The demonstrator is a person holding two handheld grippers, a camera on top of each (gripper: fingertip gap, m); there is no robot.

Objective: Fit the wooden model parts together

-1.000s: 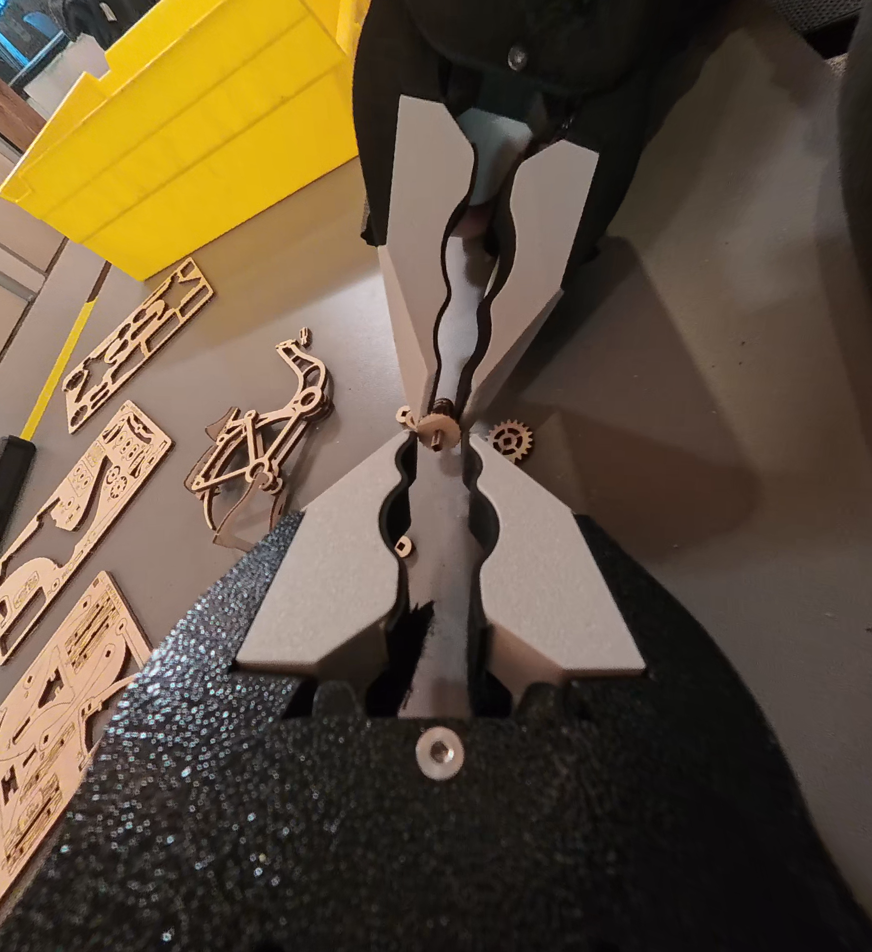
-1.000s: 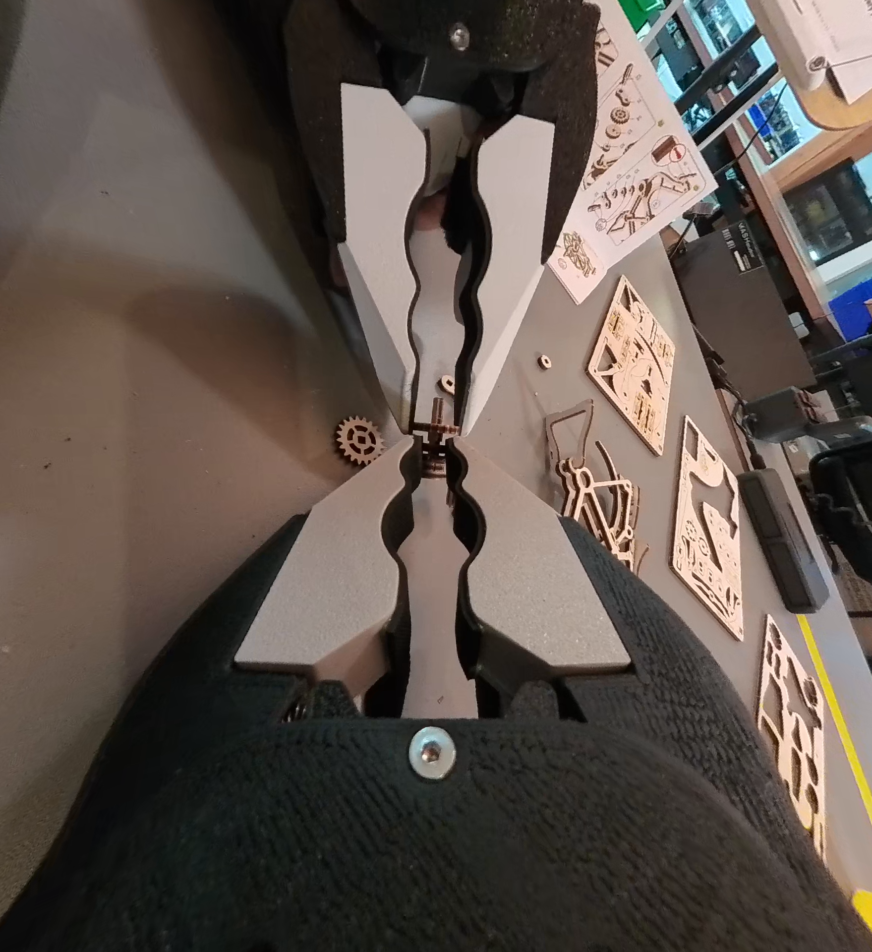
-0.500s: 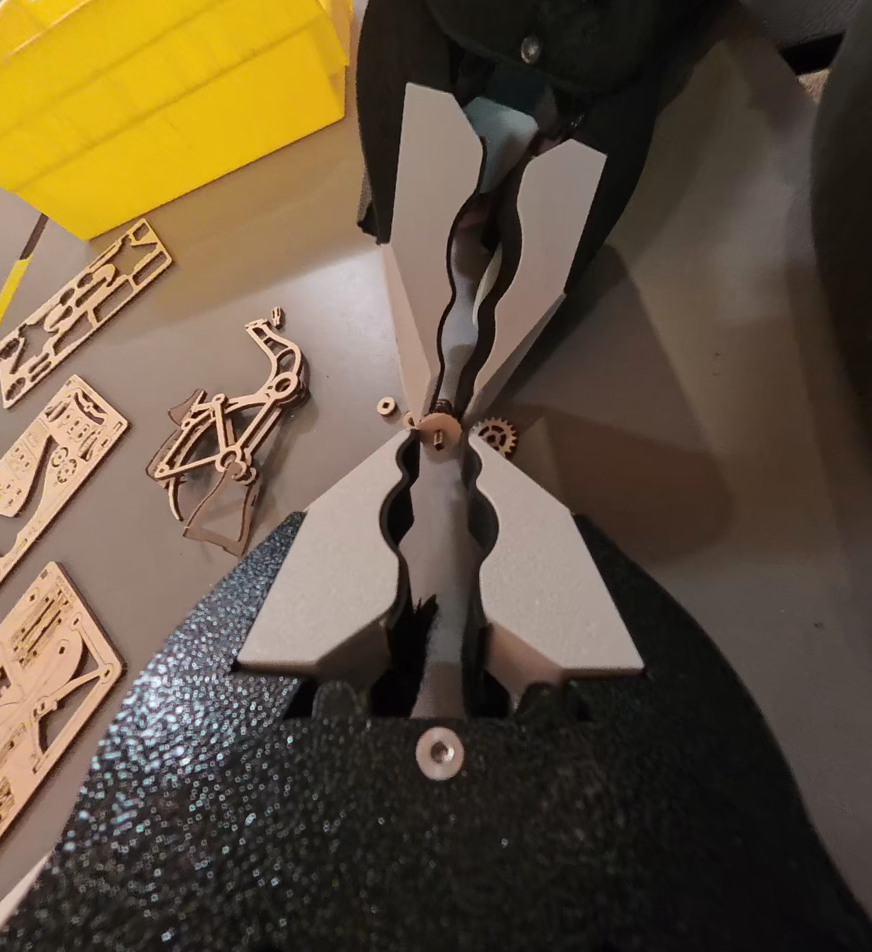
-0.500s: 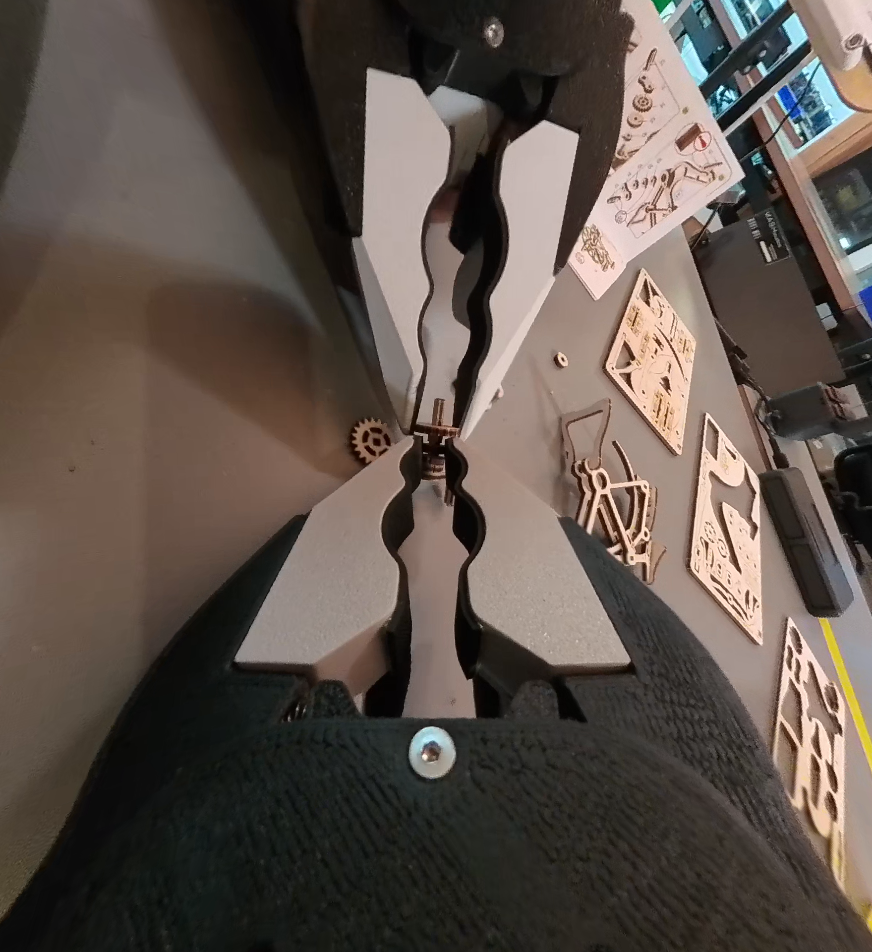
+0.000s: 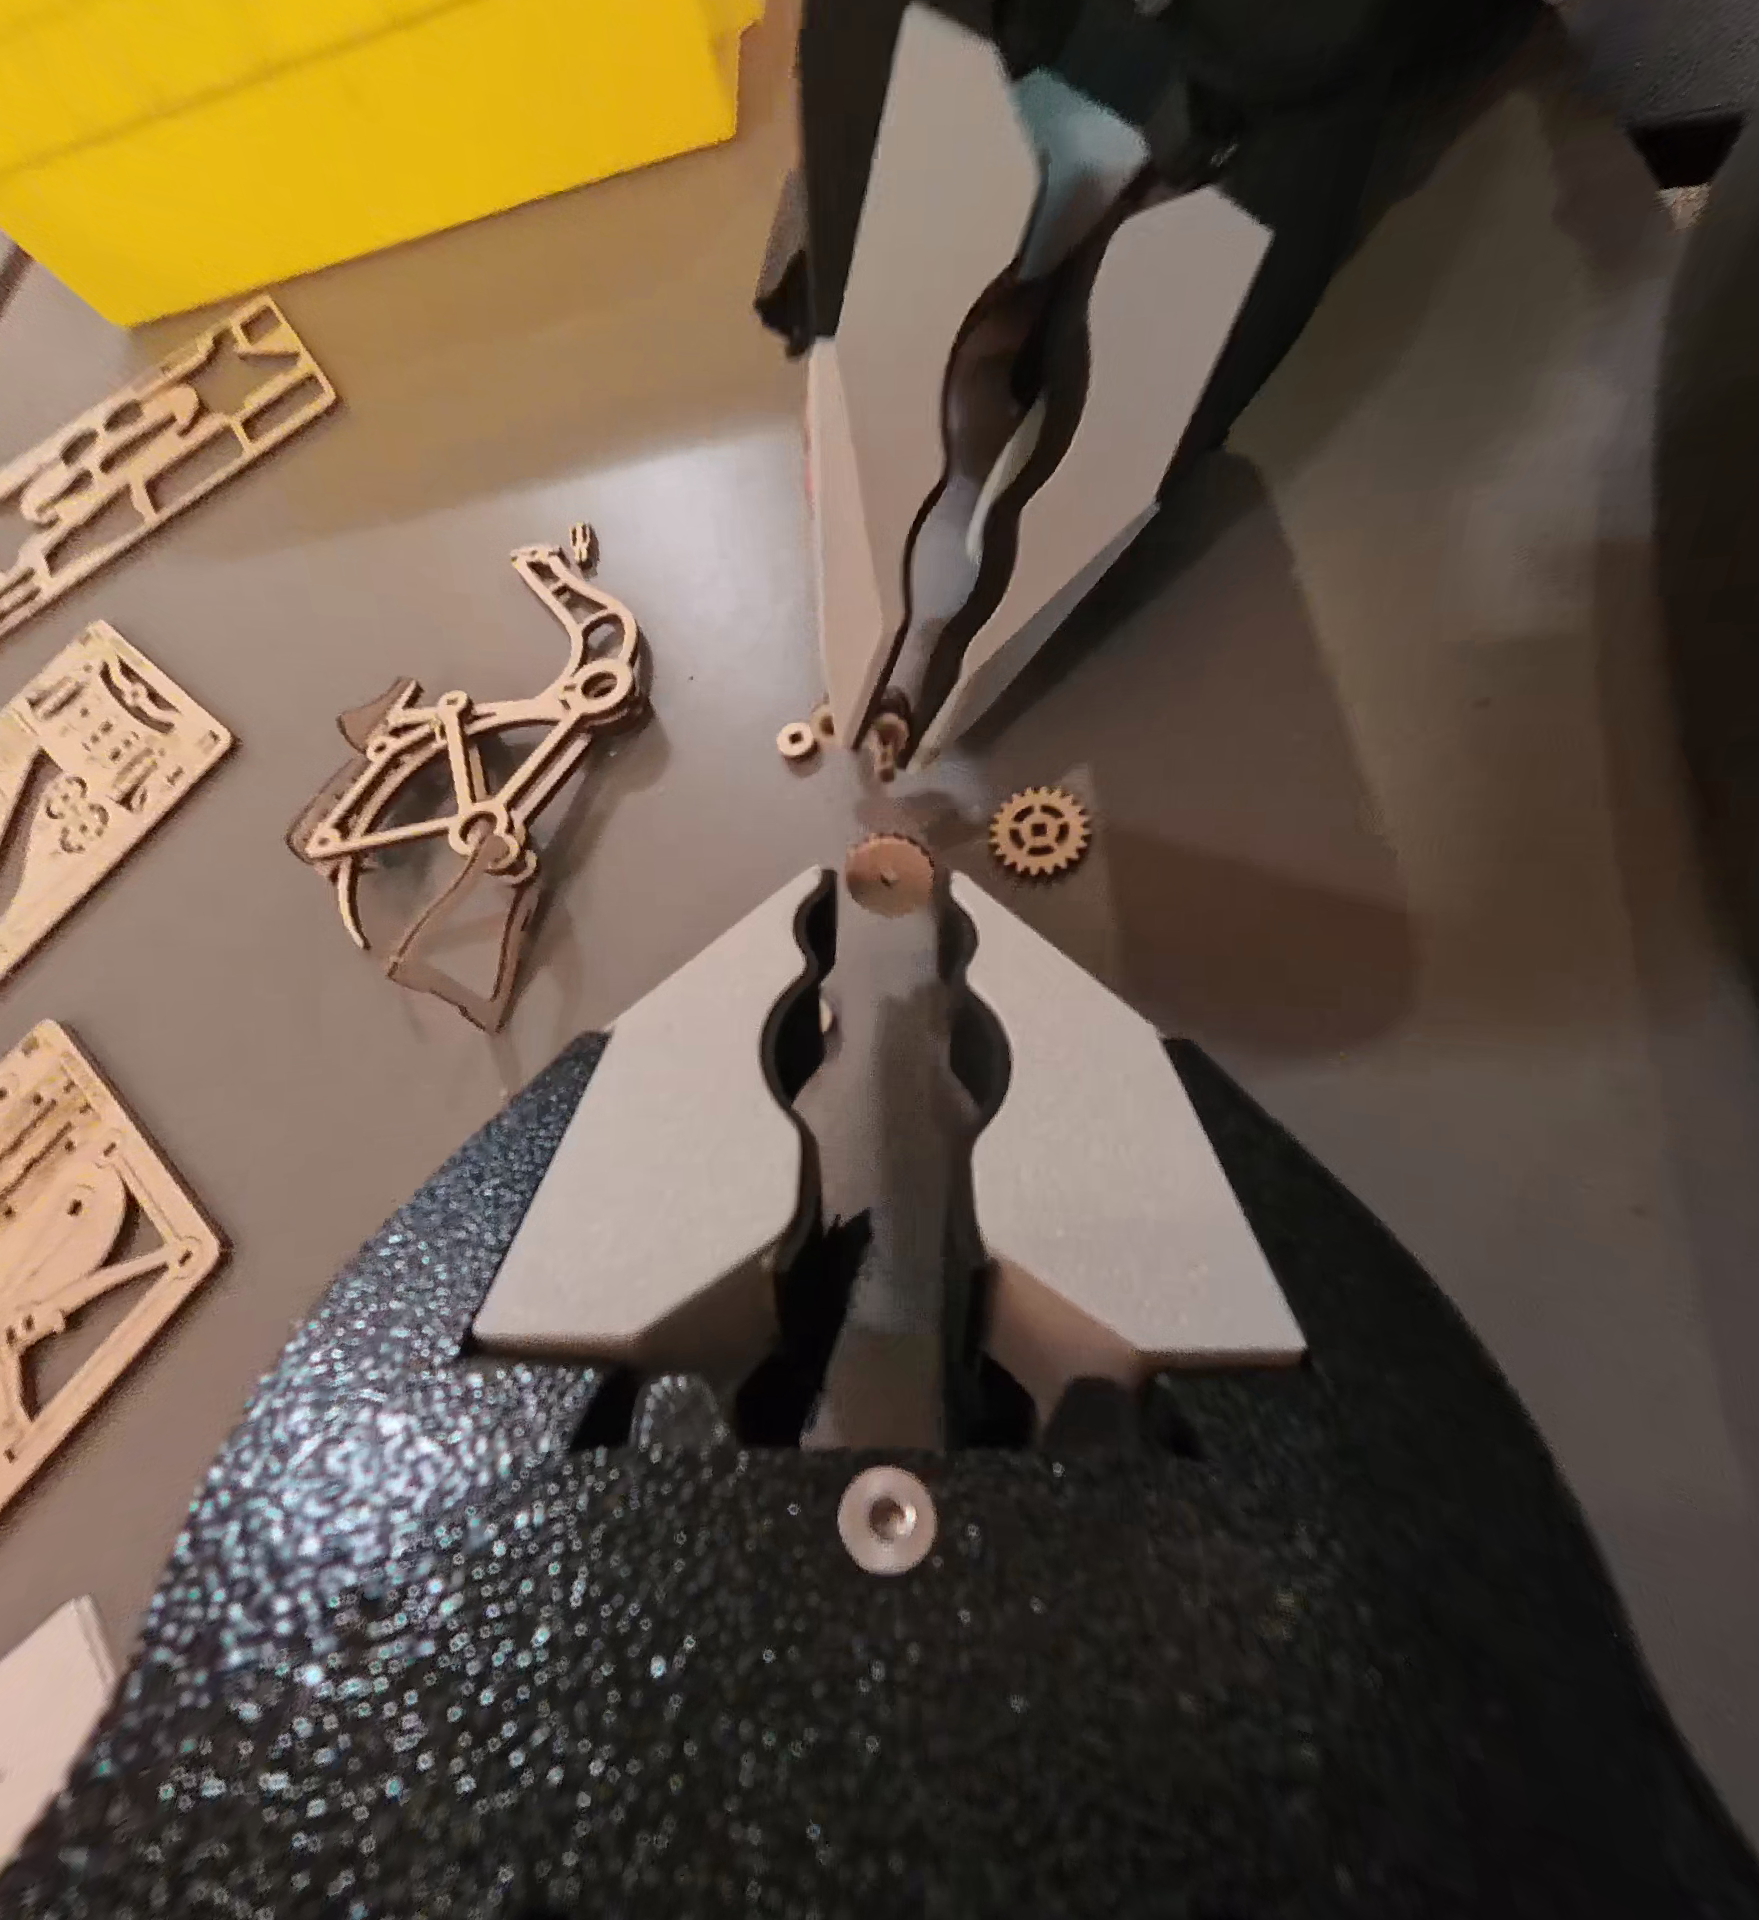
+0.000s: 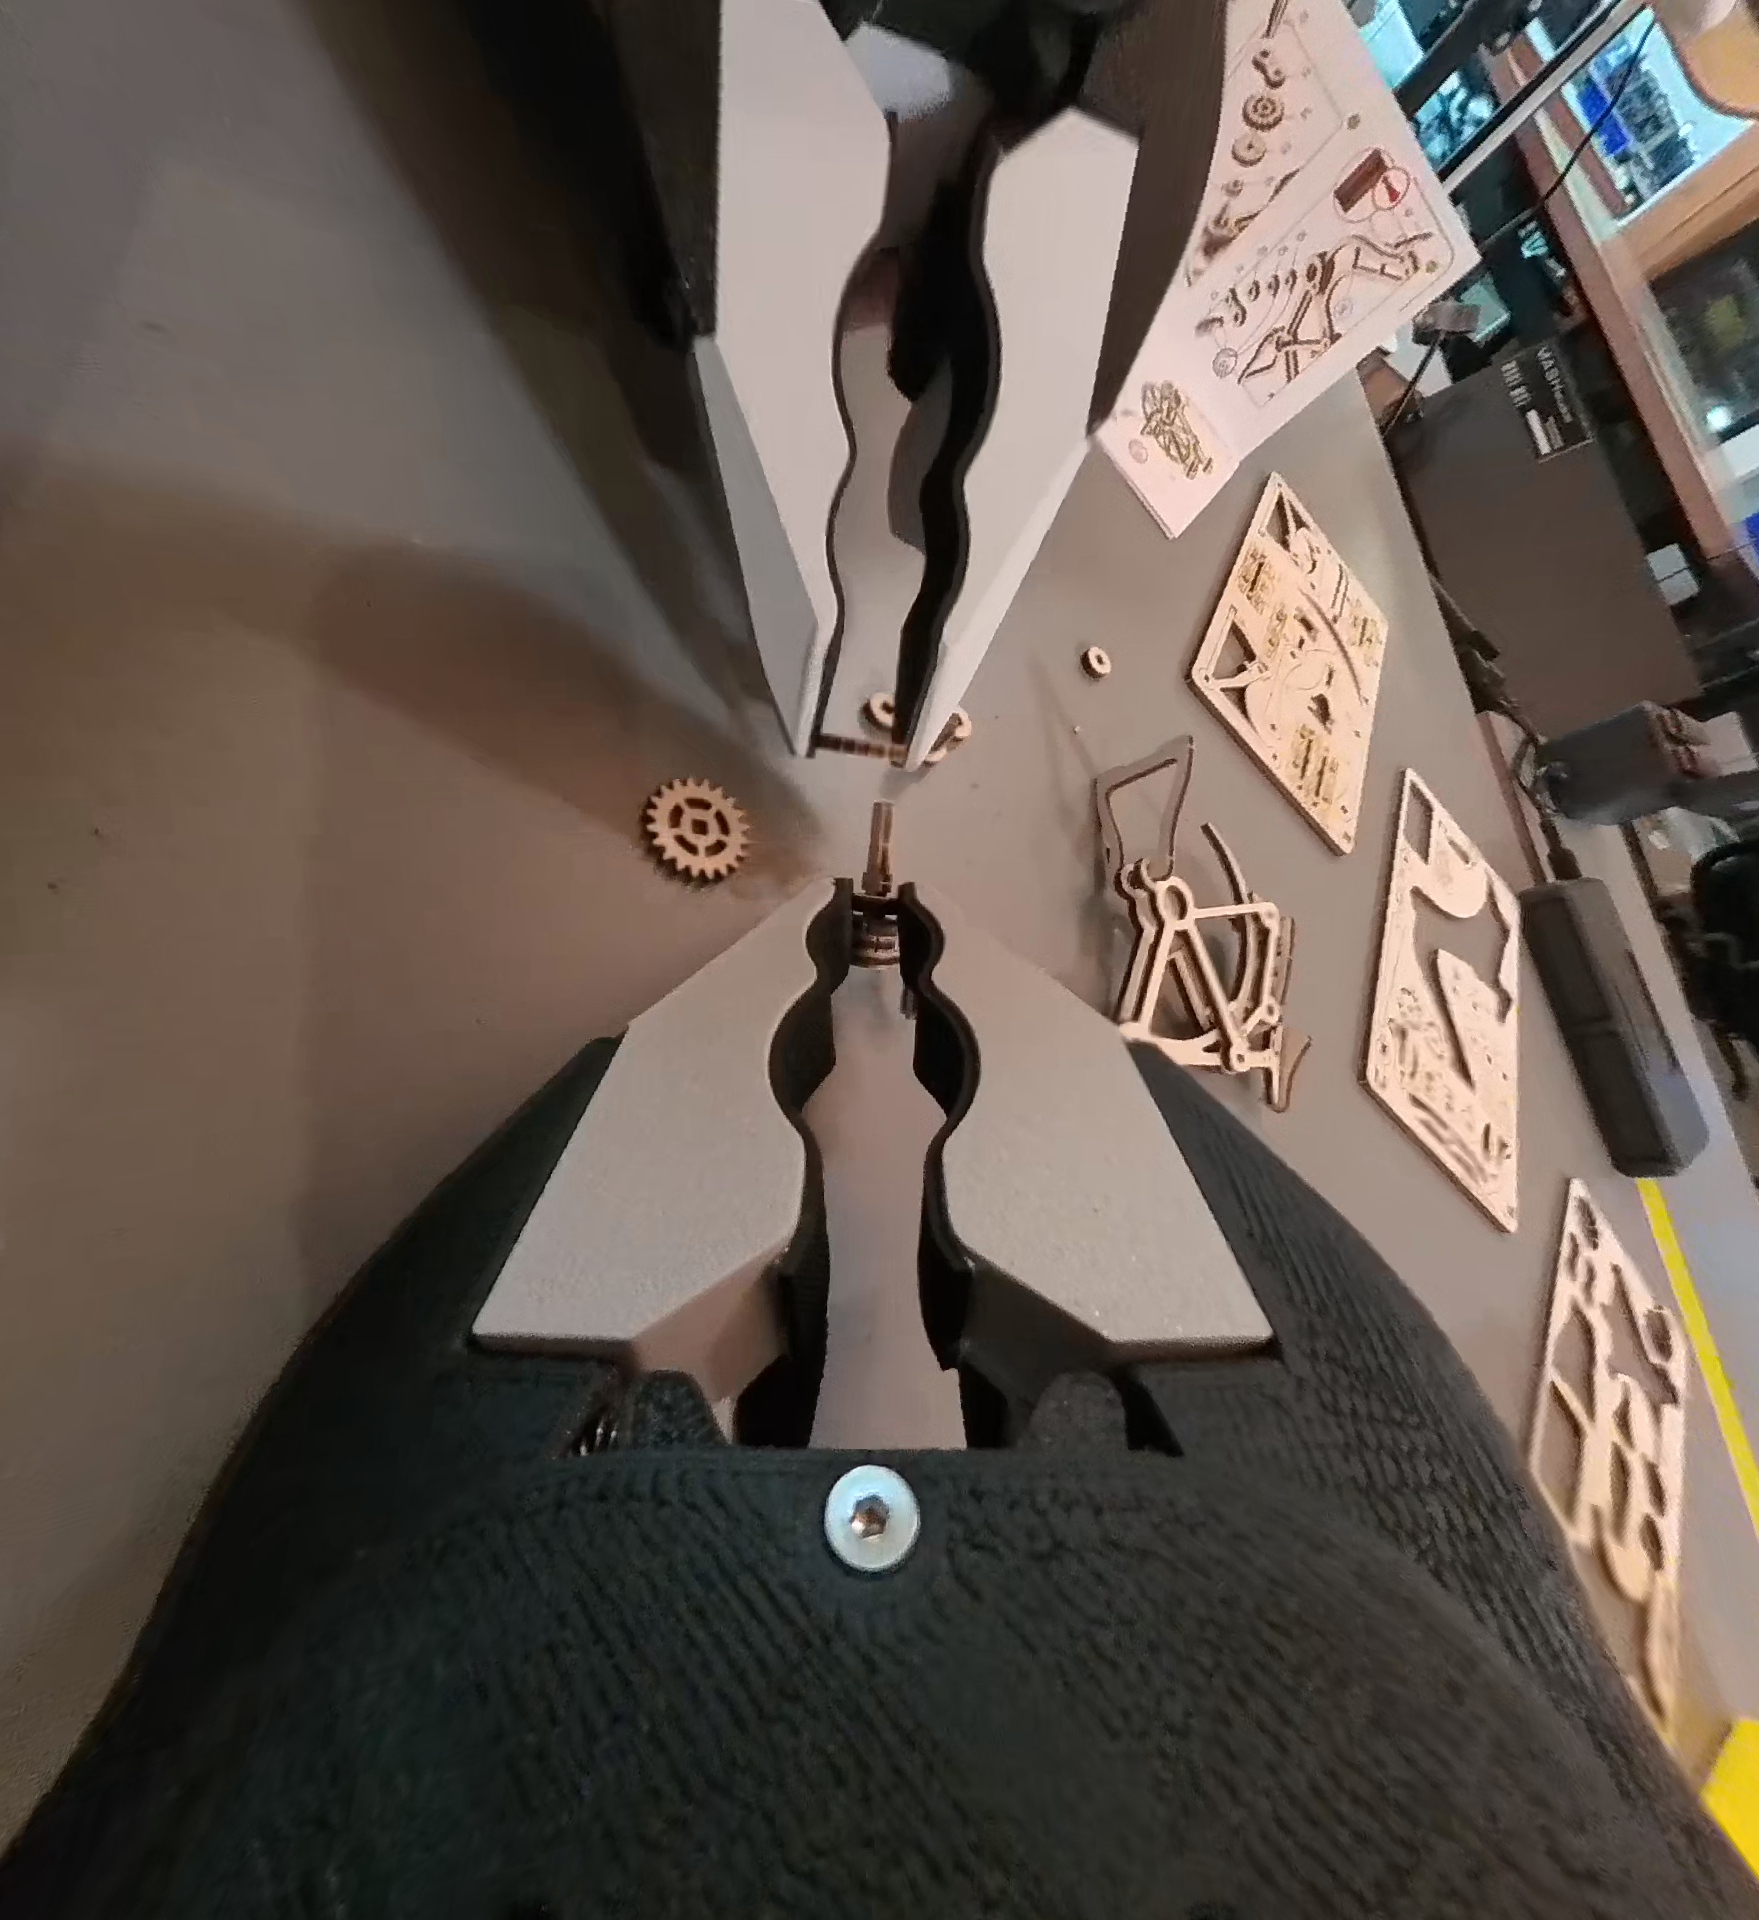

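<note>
Tip to tip above the desk [image 5: 1477, 727], the left tongs [image 5: 890, 902] pinch a small wooden disc [image 5: 887, 878] while the right tongs [image 6: 873, 906] clamp a stacked-gear axle [image 6: 877, 883], its long axis aimed straight across a small gap at the disc.

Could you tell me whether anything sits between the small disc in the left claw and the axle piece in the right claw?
Nothing visible does. The left claw holds a small wooden disc, the right claw a small axle piece, tips facing across a bare gap. The loose gear lies on the table to one side, and the small washer to the other.
</note>
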